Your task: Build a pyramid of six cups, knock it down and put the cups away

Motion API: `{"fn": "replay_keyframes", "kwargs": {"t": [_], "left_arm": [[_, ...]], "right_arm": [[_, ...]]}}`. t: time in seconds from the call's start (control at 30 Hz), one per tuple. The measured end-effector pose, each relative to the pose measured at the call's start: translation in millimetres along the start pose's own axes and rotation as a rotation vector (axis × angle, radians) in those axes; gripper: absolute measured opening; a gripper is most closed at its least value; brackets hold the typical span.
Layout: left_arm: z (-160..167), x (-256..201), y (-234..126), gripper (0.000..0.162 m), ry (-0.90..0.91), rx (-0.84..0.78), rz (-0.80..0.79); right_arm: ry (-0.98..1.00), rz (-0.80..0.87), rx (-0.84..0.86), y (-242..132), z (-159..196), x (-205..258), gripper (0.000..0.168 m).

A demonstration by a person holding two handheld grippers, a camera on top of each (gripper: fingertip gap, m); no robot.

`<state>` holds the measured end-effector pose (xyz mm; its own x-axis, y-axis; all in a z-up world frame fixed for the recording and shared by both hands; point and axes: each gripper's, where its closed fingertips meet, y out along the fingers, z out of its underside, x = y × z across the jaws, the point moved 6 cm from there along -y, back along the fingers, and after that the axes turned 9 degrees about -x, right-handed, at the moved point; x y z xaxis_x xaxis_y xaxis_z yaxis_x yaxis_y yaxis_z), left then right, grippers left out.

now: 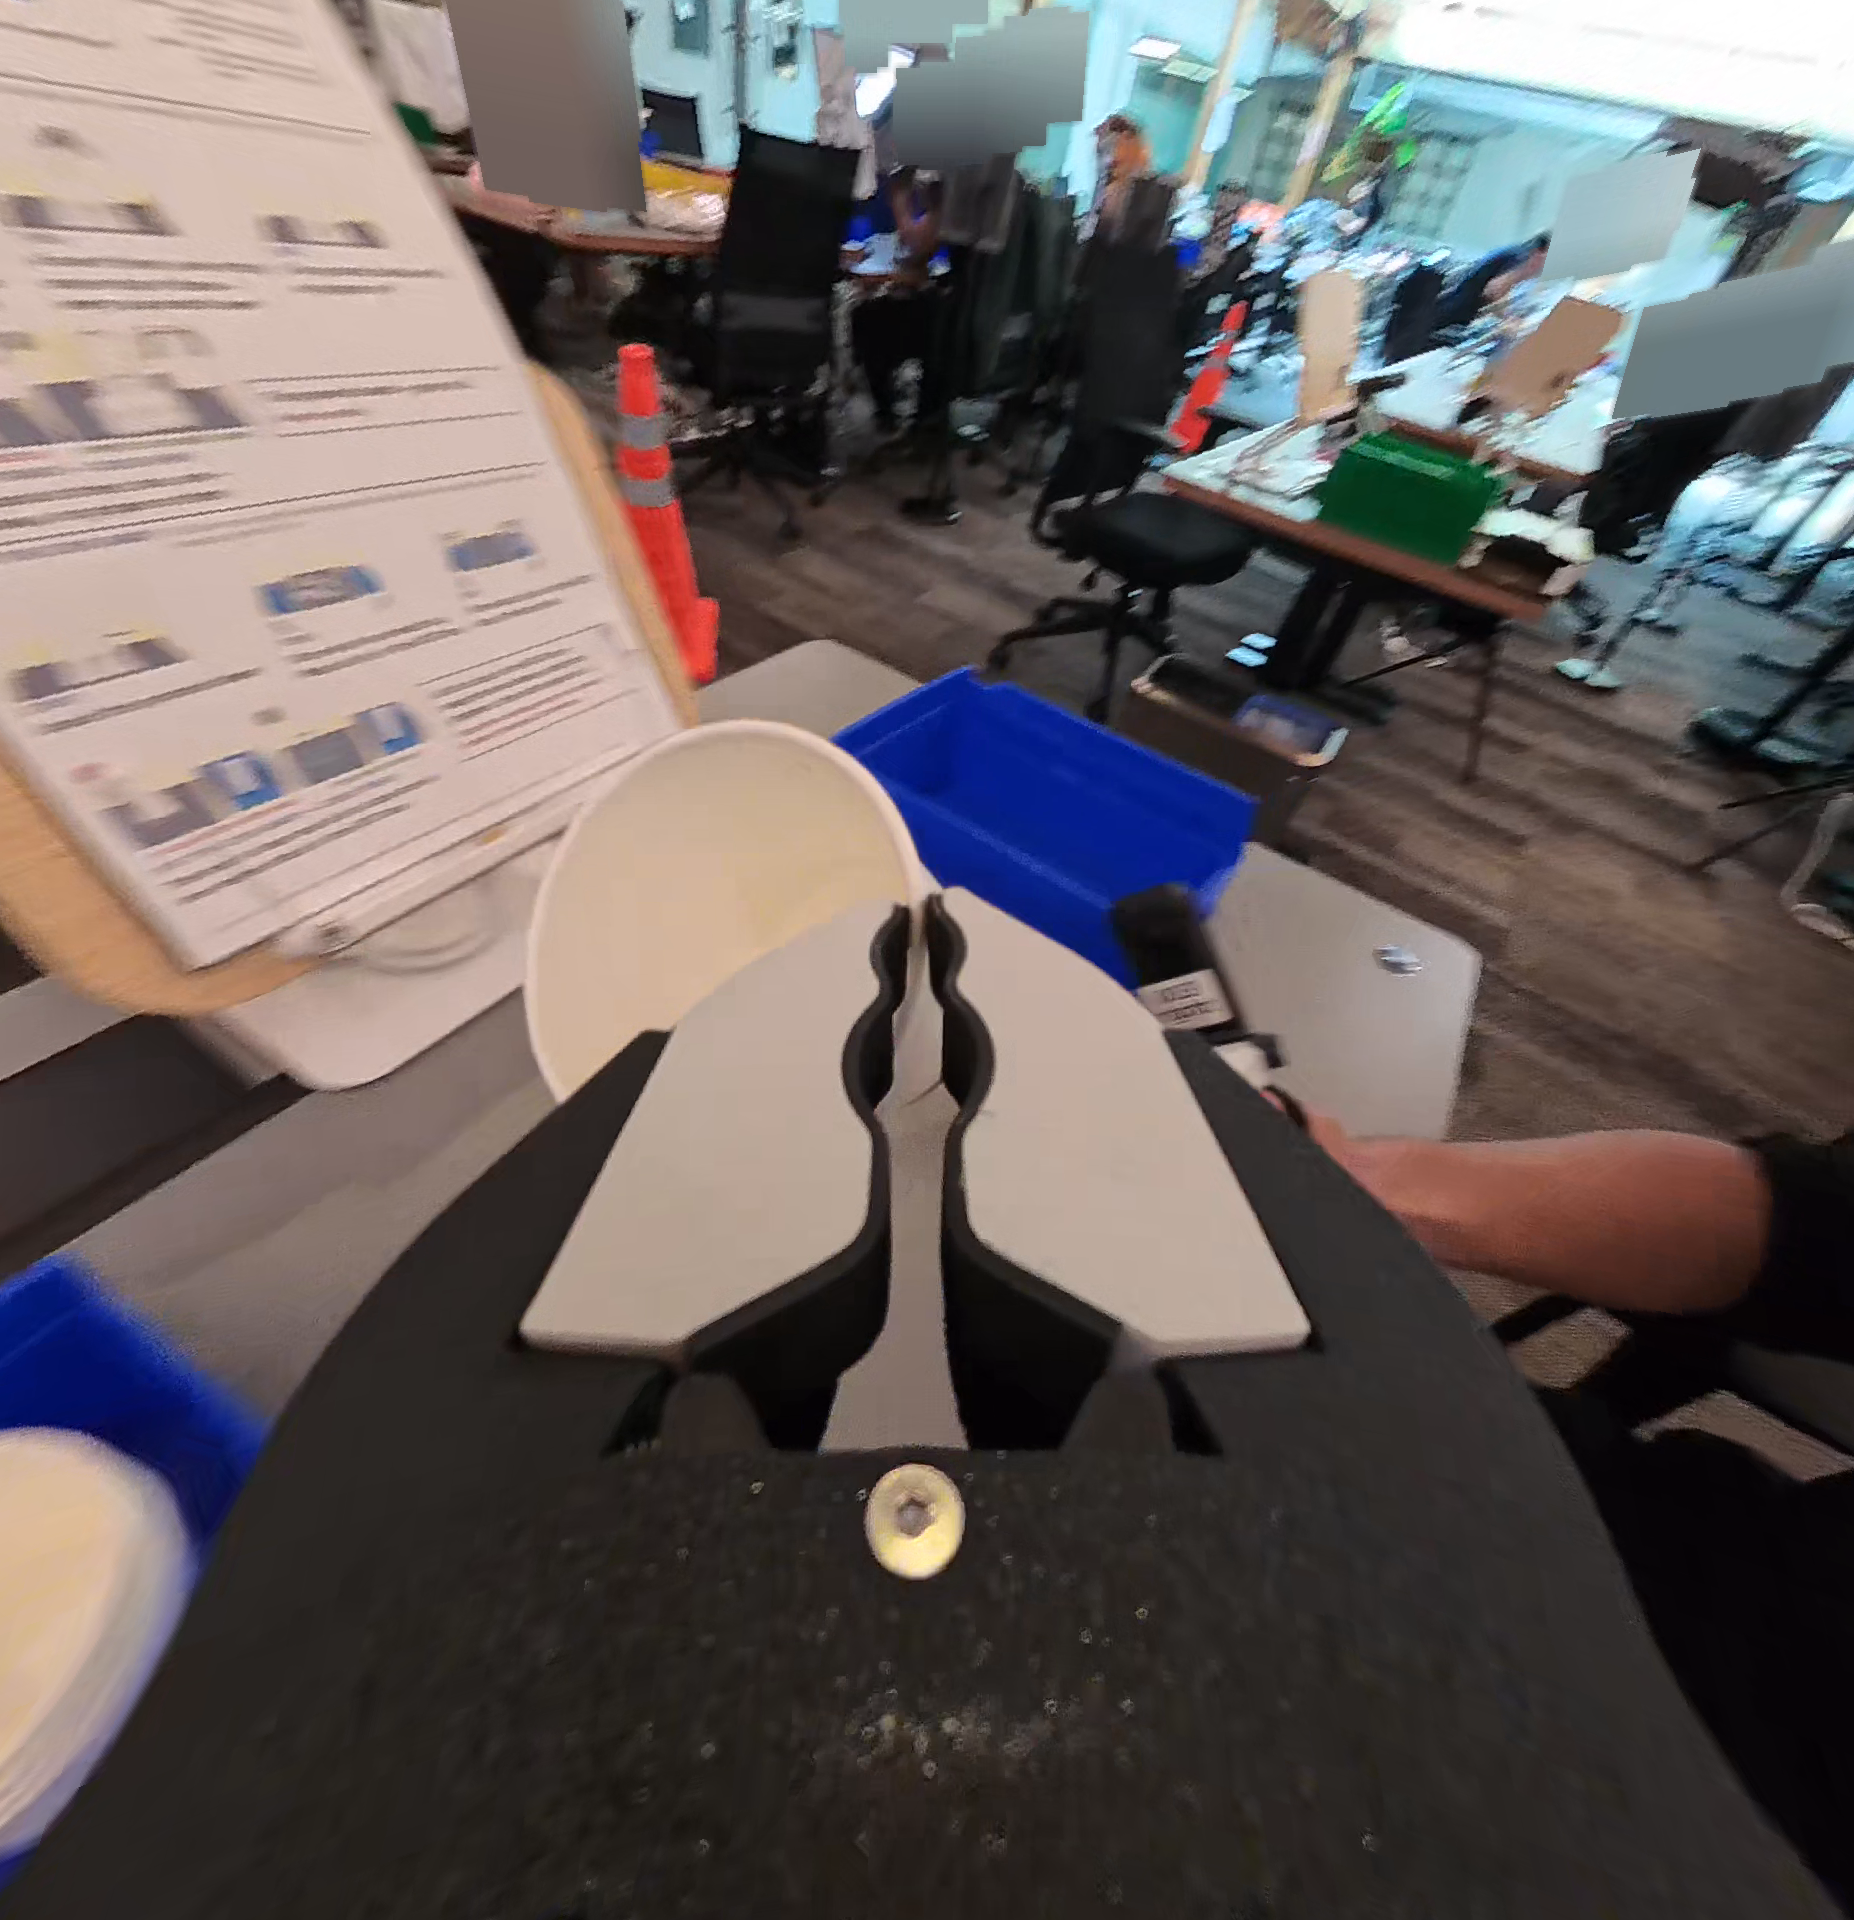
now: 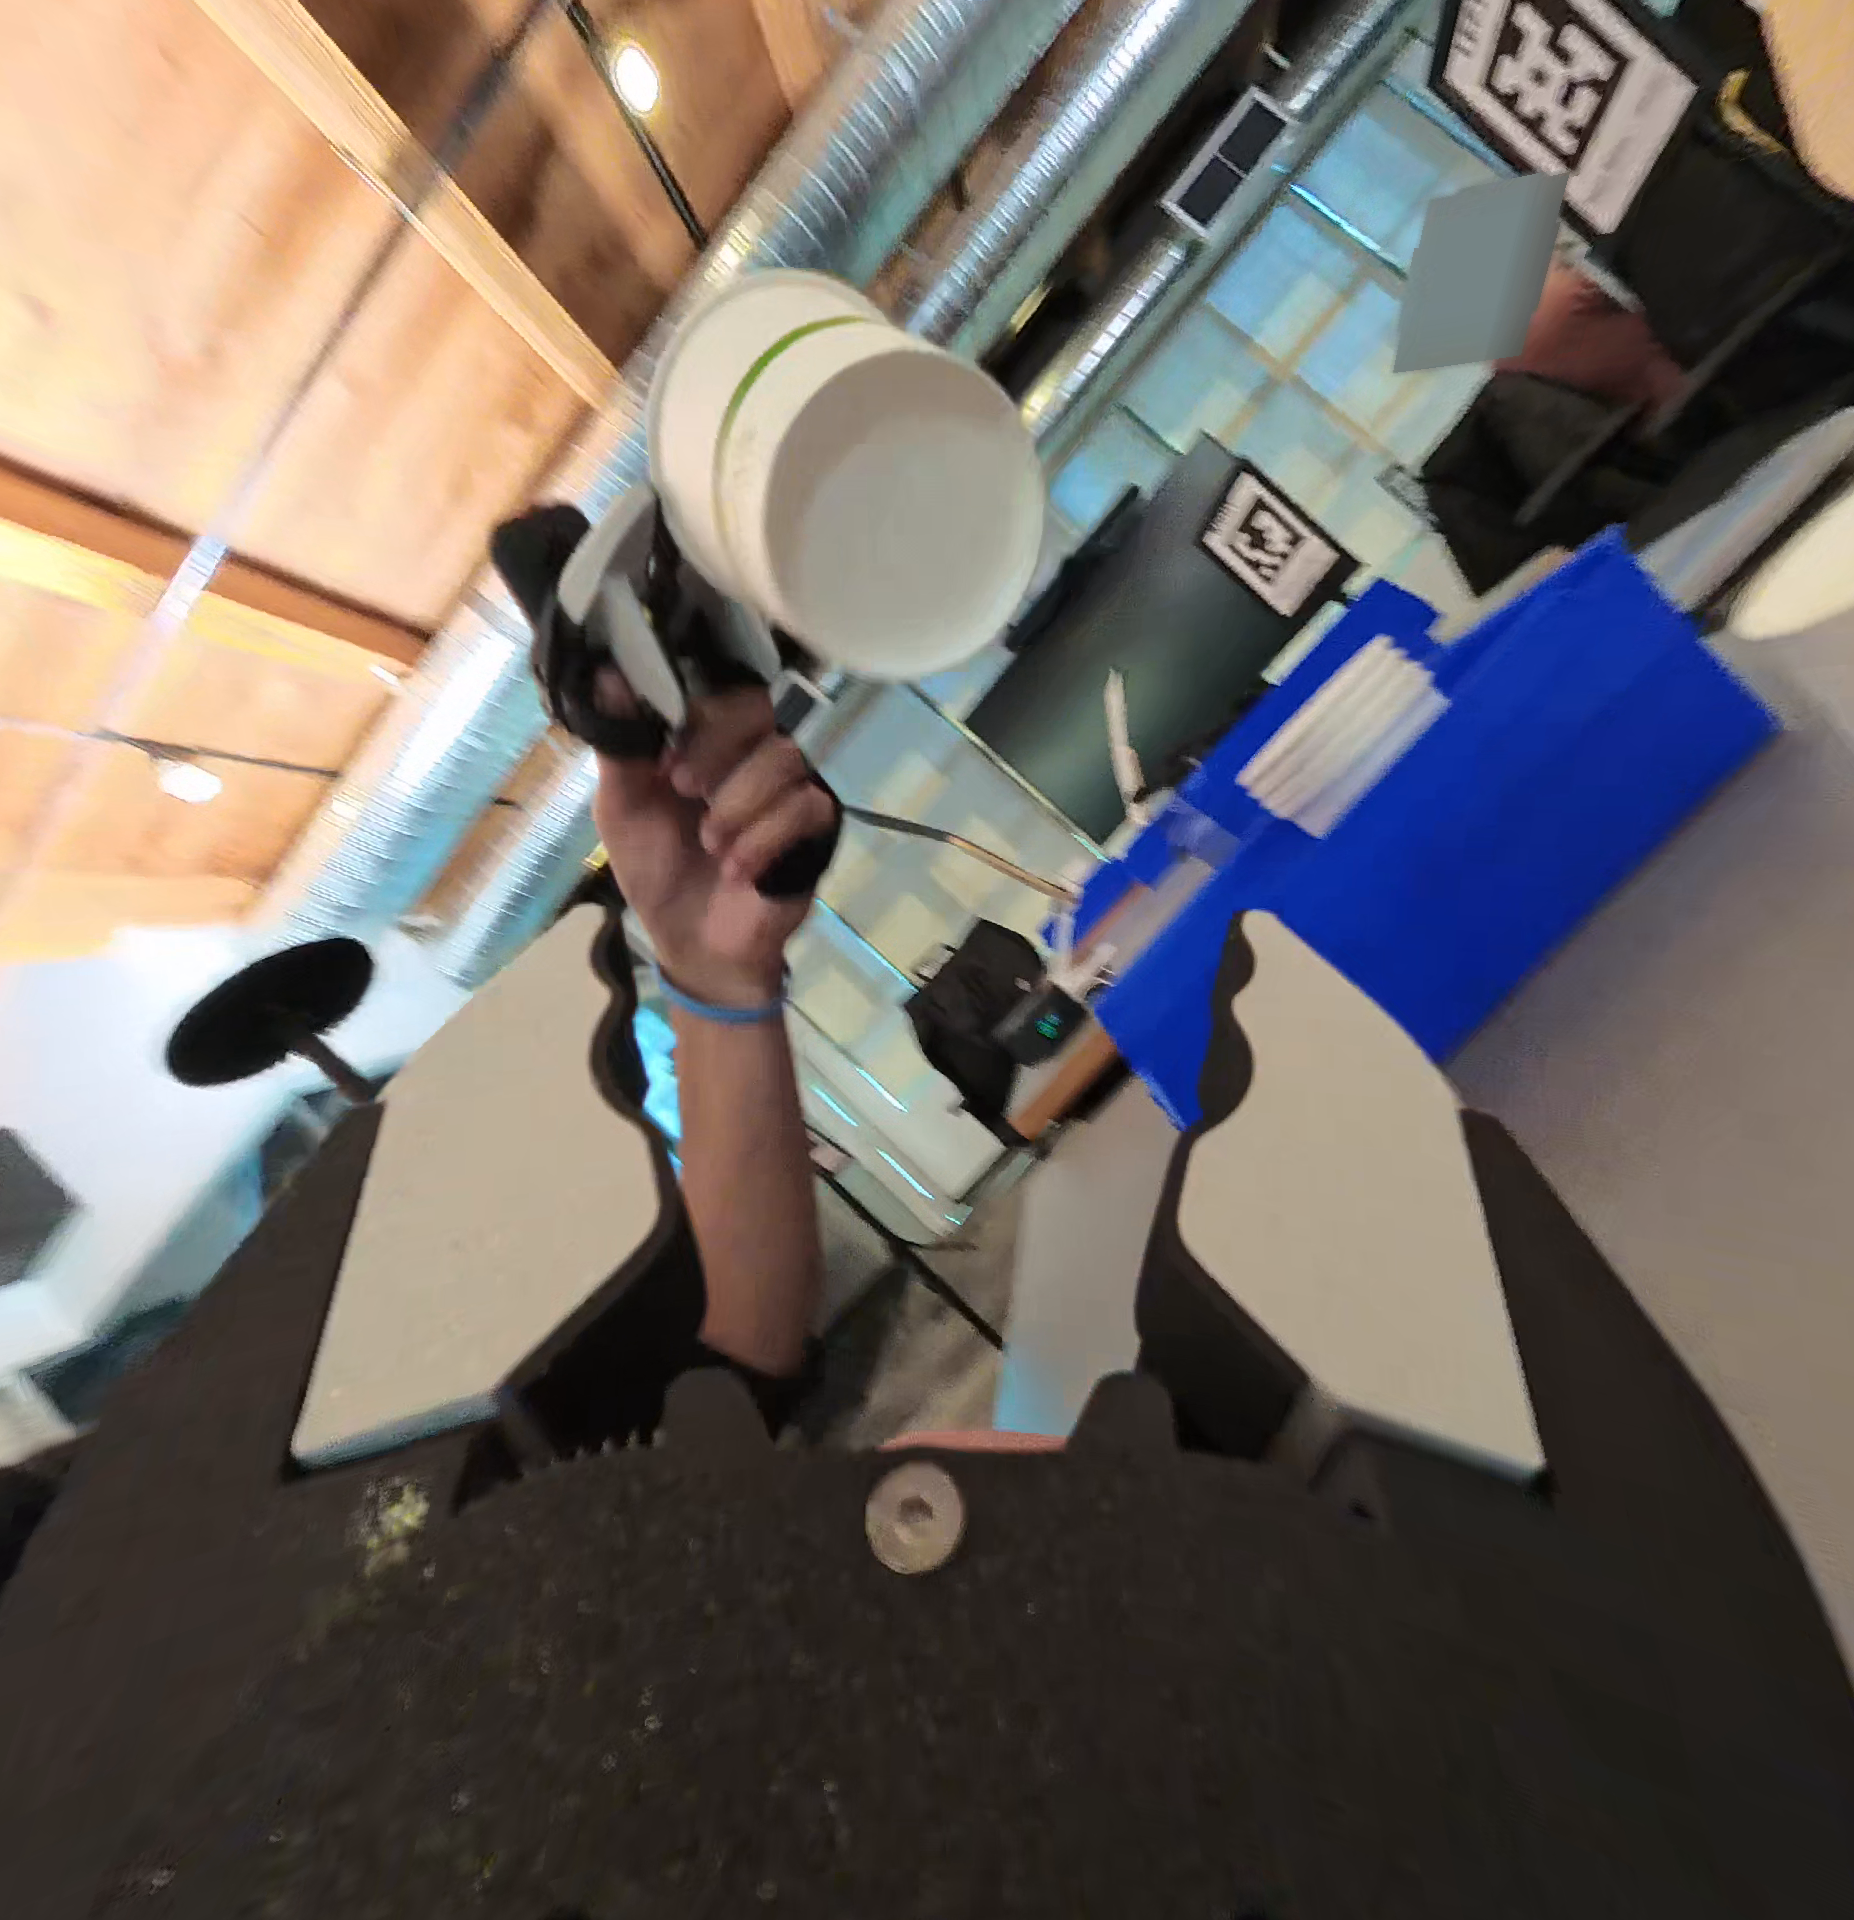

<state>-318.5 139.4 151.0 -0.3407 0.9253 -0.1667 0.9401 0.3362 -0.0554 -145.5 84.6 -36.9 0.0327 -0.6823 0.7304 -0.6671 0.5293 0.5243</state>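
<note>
My left gripper (image 1: 921,920) is shut on the wall of a white paper cup (image 1: 710,894), one finger inside the rim and one outside. It holds the cup tilted in the air, mouth toward the camera. In the right wrist view the same cup (image 2: 861,488) shows a green stripe, raised high by the left gripper (image 2: 684,540). My right gripper (image 2: 928,956) is open and empty, well below that cup. A stack of white cups (image 2: 1338,732) lies in a blue bin (image 2: 1505,883); the stack also shows in the left wrist view (image 1: 50,1621).
A second blue bin (image 1: 1048,821) stands on the grey table (image 1: 1349,1039) just beyond the held cup. A large printed board (image 1: 258,468) leans at the left. A person's forearm (image 1: 1546,1205) reaches in from the right. Chairs and an orange cone (image 1: 658,499) stand beyond the table.
</note>
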Motion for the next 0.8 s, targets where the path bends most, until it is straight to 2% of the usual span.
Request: {"fn": "replay_keyframes", "kwargs": {"t": [0.1,0.2,0.3,0.33,0.43,0.5,0.57,0.67,0.73,0.8], "left_arm": [[14.9,-35.1,26.5,0.002,-0.058,-0.042,0.099],[39.0,-55.6,46.8,0.002,-0.119,-0.053,0.162],[66.5,-63.7,58.0,0.003,-0.192,-0.057,0.211],[73.2,-62.8,57.7,0.003,-0.215,-0.079,0.209],[95.1,-59.3,54.5,0.004,-0.253,-0.025,0.230],[105.9,-55.6,50.9,0.035,-0.212,0.031,0.190],[108.9,-53.1,43.4,0.062,-0.060,0.091,0.103],[106.2,-58.4,35.7,0.090,0.354,0.243,-0.074],[107.6,-71.3,40.5,0.099,0.572,0.400,-0.102],[112.2,-86.9,52.1,0.099,0.725,0.534,-0.067]], "right_arm": [[0.018,-0.074,-0.080,3.3,-9.9,13.2,0.112],[-0.042,-0.115,-0.082,-1.1,-15.1,28.2,0.114],[-0.142,-0.048,-0.111,-12.6,-29.3,31.9,0.100],[-0.173,-0.008,-0.102,-18.5,-34.2,29.4,0.083],[-0.196,0.055,0.014,-30.4,-37.2,22.6,0.081],[-0.260,0.106,0.042,-35.4,-37.7,19.3,0.081],[-0.288,0.145,0.078,-37.8,-36.7,16.4,0.081],[-0.334,0.186,0.100,-38.7,-37.0,14.5,0.081],[-0.352,0.207,0.113,-38.0,-37.1,13.5,0.081],[-0.356,0.226,0.128,-36.8,-35.7,12.5,0.081]]}}
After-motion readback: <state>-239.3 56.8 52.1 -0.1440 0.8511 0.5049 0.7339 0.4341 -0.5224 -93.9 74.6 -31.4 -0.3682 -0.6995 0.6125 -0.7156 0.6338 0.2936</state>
